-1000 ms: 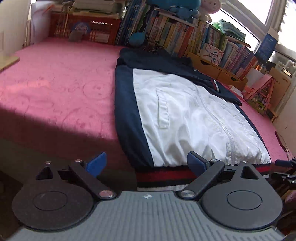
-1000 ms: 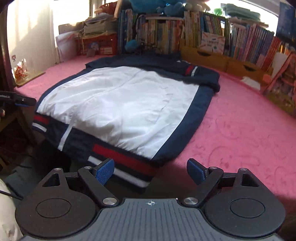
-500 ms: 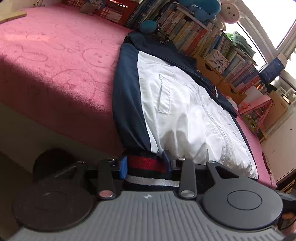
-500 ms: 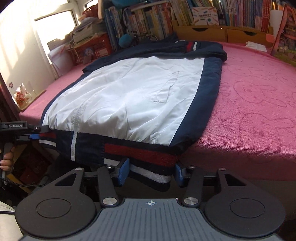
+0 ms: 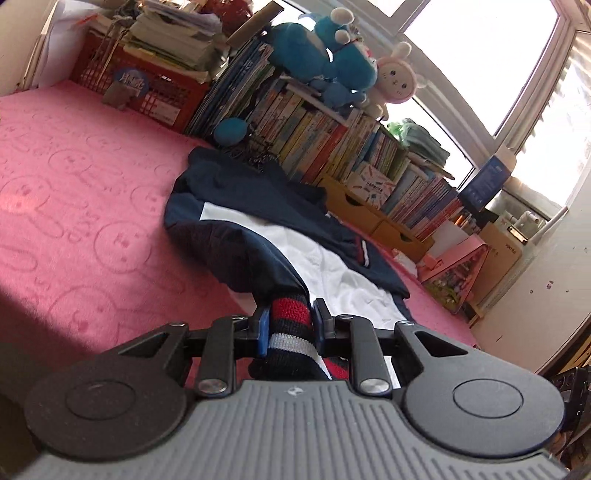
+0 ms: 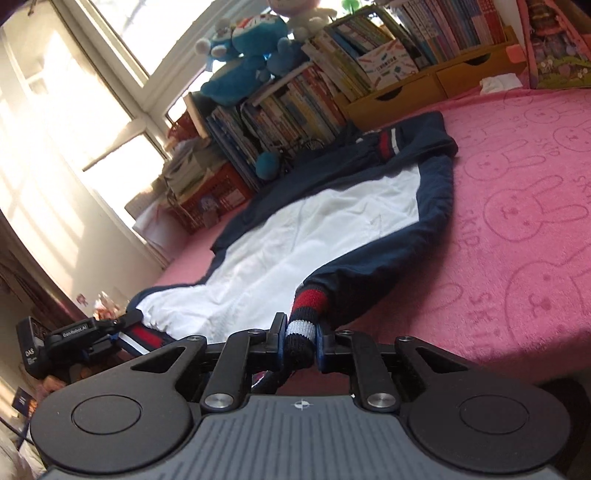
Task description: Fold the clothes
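Your left gripper (image 5: 290,326) is clamped on the striped hem (image 5: 290,321) of the jacket (image 5: 332,266), red, navy and white ribbing bunched between its fingers. Your right gripper (image 6: 300,341) pinches the same hem at the opposite corner. The jacket lies on the pink bedspread (image 6: 517,229), near edge lifted and gathered, collar end toward the bookshelf (image 5: 332,144).

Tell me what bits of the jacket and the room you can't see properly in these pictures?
- Jacket hem between the two grips: left view, hidden behind the left tool.
- Jacket sleeves: both views, folded under navy cloth.
- Book titles: too small.
- Outside the window: washed out by sunlight.
- Person's hands: behind both cameras.
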`<state>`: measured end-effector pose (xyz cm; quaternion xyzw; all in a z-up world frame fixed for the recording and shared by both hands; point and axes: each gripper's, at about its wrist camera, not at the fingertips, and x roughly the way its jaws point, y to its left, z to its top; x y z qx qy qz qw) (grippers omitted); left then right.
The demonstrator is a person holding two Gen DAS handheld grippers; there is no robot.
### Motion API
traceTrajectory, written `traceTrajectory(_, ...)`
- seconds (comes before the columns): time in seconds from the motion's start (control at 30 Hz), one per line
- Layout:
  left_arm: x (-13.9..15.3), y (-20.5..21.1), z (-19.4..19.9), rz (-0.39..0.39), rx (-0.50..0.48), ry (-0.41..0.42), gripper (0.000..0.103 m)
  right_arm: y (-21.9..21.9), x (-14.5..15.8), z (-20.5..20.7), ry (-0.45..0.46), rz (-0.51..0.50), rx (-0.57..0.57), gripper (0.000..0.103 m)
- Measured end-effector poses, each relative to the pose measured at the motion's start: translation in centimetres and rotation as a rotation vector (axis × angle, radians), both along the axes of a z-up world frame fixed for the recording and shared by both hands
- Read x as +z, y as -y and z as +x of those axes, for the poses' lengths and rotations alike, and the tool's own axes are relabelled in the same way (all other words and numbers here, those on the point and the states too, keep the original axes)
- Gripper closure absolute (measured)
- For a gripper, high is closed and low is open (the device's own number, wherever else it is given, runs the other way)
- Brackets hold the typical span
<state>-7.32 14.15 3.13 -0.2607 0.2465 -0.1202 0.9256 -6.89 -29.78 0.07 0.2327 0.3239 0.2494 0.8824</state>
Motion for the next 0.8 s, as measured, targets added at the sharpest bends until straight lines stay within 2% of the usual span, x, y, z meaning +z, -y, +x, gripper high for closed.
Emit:
traceTrajectory(0.13,0.9,0.4,3.0,0.033,-0.022,0.074,0.081,-0.1,1.2,3.5,0.055,0.043,-0.053,0.086)
traceTrajectory(0.27,1.1,0.7,6.9,0.079,-0.018,0.112,0.081,-0.2,2.3,7.0,0.11,0.086,-0.107,0.086)
traceTrajectory(0.33,0.7,1.0,8.6,0.11,-0.008,0.111,0.08,-0.5,2.3,9.1,0.109,0.055,-0.155,0.086)
traceTrajectory(0.53,-2.3,2.4,12.3,0.273,0.016,0.027,0.076,-1.4,-0.4,14.0,0.064,-0.173,-0.316,0.086)
traceTrajectory(0.6,-3.5,2.9,13.3,0.326,0.025,-0.011,0.073,-1.2,-1.3,13.9,0.067,-0.216,-0.316,0.084)
traceTrajectory(0.67,-4.8,2.8,13.9,0.341,0.022,-0.042,0.07,-0.9,-1.5,13.2,0.084,-0.244,-0.294,0.083)
traceTrajectory(0.7,-5.5,2.7,14.1,0.333,0.021,-0.056,0.069,-0.7,-1.7,12.8,0.093,-0.258,-0.283,0.075)
traceTrajectory(0.8,-6.6,2.5,14.0,0.307,0.024,-0.028,0.069,-1.1,-1.5,10.9,0.139,-0.351,-0.236,0.061)
